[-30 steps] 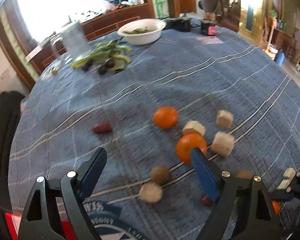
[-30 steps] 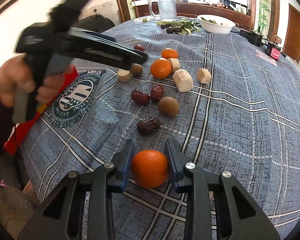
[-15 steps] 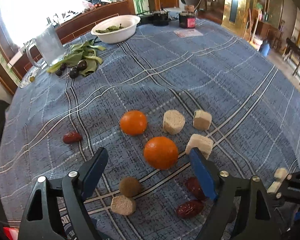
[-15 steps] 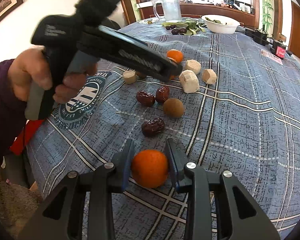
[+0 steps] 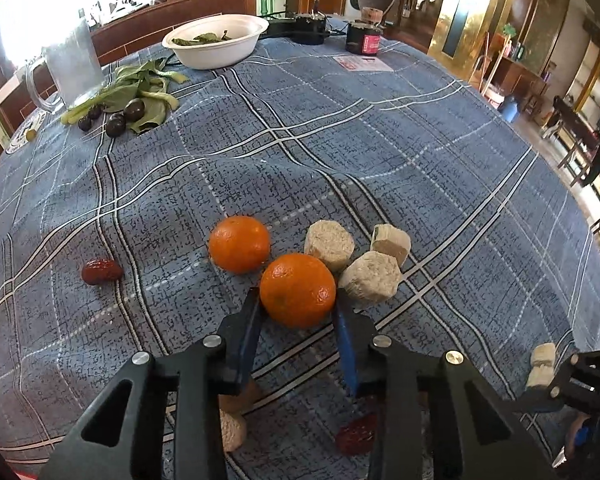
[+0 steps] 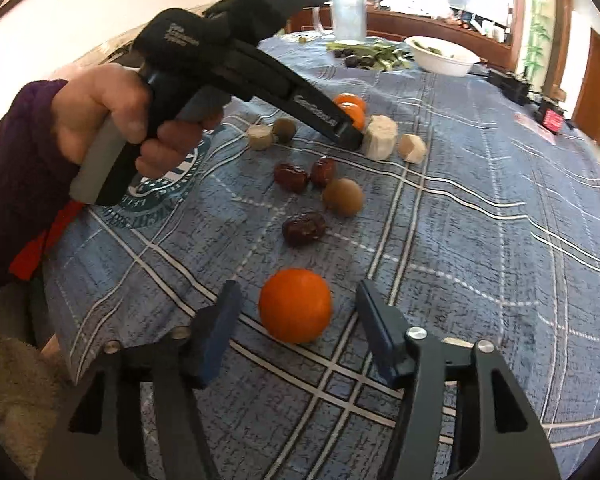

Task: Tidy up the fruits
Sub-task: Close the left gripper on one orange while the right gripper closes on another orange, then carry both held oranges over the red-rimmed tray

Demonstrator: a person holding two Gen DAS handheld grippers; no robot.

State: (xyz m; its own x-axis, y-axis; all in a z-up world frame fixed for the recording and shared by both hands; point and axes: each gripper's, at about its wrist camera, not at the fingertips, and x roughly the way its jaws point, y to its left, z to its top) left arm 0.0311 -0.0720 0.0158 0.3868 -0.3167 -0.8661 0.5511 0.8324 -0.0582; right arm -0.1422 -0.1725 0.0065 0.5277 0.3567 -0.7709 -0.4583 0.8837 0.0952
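The left gripper is closing its fingers around a tangerine mid-surface; they seem to touch it already, though I cannot be sure. That tangerine sits against a second tangerine and a beige chunk, so a skewed squeeze could knock them rolling. The right gripper is opening, its fingers clear of another tangerine near the surface's near edge, which may roll off.

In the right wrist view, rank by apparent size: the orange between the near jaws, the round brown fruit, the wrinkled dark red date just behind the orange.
1. Smooth round orange, though it sits nearest the camera, which inflates it.
2 and 3. Round brown fruit and wrinkled dark red date look alike; no ranking.
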